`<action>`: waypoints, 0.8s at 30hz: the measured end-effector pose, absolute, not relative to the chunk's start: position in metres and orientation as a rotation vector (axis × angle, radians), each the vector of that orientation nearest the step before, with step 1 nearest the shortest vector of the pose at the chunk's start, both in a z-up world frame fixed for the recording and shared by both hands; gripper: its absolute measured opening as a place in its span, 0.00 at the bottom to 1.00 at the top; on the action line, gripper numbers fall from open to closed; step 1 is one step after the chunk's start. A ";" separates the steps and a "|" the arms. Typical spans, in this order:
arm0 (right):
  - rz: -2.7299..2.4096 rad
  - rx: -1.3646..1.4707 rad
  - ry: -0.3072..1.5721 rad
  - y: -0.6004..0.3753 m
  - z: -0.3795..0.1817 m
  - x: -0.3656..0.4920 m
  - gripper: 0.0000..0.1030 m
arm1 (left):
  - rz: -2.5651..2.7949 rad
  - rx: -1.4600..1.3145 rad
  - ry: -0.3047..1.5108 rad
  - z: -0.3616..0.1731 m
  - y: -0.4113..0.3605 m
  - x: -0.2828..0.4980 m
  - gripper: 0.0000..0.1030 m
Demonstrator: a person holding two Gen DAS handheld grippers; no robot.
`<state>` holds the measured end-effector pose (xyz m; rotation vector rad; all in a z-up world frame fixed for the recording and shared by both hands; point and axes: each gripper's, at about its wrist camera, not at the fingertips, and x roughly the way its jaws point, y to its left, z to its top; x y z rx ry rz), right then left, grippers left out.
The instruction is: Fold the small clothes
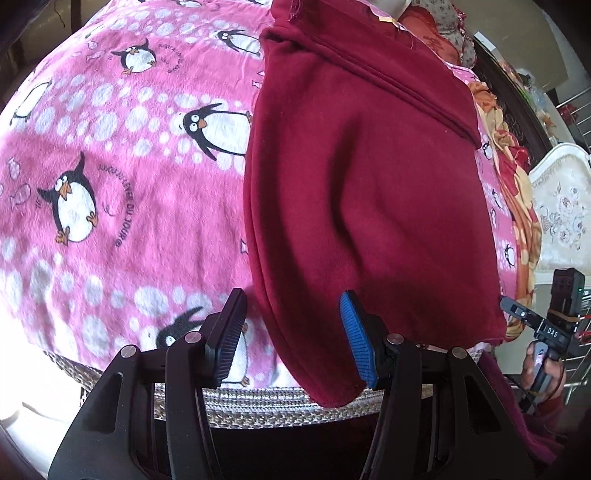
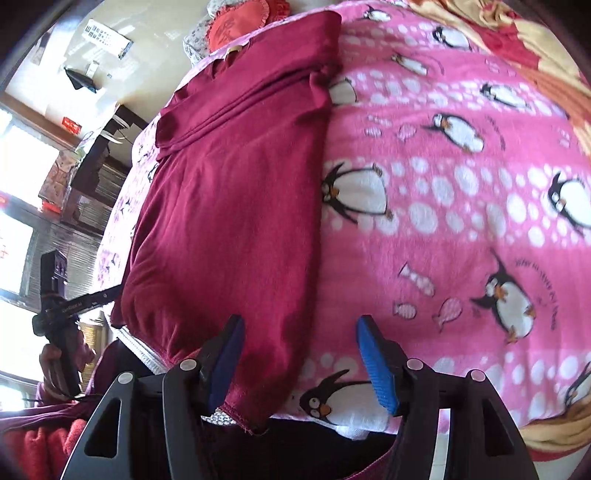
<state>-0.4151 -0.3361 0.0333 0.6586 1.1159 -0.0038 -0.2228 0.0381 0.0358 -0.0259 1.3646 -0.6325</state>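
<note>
A dark red garment (image 1: 369,177) lies folded lengthwise on a pink penguin blanket (image 1: 122,155). It also shows in the right wrist view (image 2: 229,206), with its sleeves folded across the far end. My left gripper (image 1: 295,332) is open at the garment's near left corner, and the cloth's edge lies between its fingers. My right gripper (image 2: 303,362) is open at the near right corner, and the hem lies between its fingers. Each gripper shows in the other's view, the right one (image 1: 532,317) and the left one (image 2: 81,302), at the bed's near edge.
An orange and red quilt (image 1: 517,192) lies bunched along the blanket's right side, also in the right wrist view (image 2: 517,44). A red cushion (image 2: 236,26) sits at the bed's head. A white upholstered piece of furniture (image 1: 561,206) stands right of the bed. Dark furniture (image 2: 88,177) stands to the left.
</note>
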 end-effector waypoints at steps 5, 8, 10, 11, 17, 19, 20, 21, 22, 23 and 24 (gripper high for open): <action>0.017 0.680 1.120 -0.333 0.028 -0.417 0.59 | -0.646 -0.038 1.371 0.031 0.035 -0.231 0.52; 0.036 0.707 1.117 -0.331 0.027 -0.419 0.59 | -0.648 -0.044 1.365 0.030 0.028 -0.233 0.58; 0.059 0.716 1.114 -0.328 0.028 -0.421 0.59 | -0.644 -0.056 1.365 0.029 0.028 -0.233 0.59; 0.068 0.719 1.113 -0.326 0.028 -0.421 0.59 | -0.639 -0.058 1.363 0.029 0.028 -0.234 0.59; 0.094 0.712 1.105 -0.320 0.031 -0.422 0.61 | -0.645 -0.008 1.361 0.028 0.016 -0.236 0.67; 0.100 0.700 1.104 -0.318 0.034 -0.420 0.61 | -0.648 0.016 1.361 0.028 0.013 -0.237 0.67; 0.114 0.700 1.093 -0.316 0.037 -0.420 0.61 | -0.647 0.019 1.361 0.027 0.012 -0.237 0.67; 0.135 0.702 1.083 -0.315 0.039 -0.419 0.61 | -0.650 0.018 1.361 0.027 0.012 -0.237 0.67; 0.152 0.696 1.078 -0.311 0.040 -0.417 0.61 | -0.651 0.020 1.361 0.026 0.011 -0.236 0.67; 0.152 0.687 1.079 -0.308 0.038 -0.414 0.59 | -0.652 0.025 1.361 0.026 0.010 -0.236 0.66; 0.139 0.675 1.087 -0.306 0.035 -0.412 0.53 | -0.653 0.033 1.359 0.027 0.009 -0.236 0.65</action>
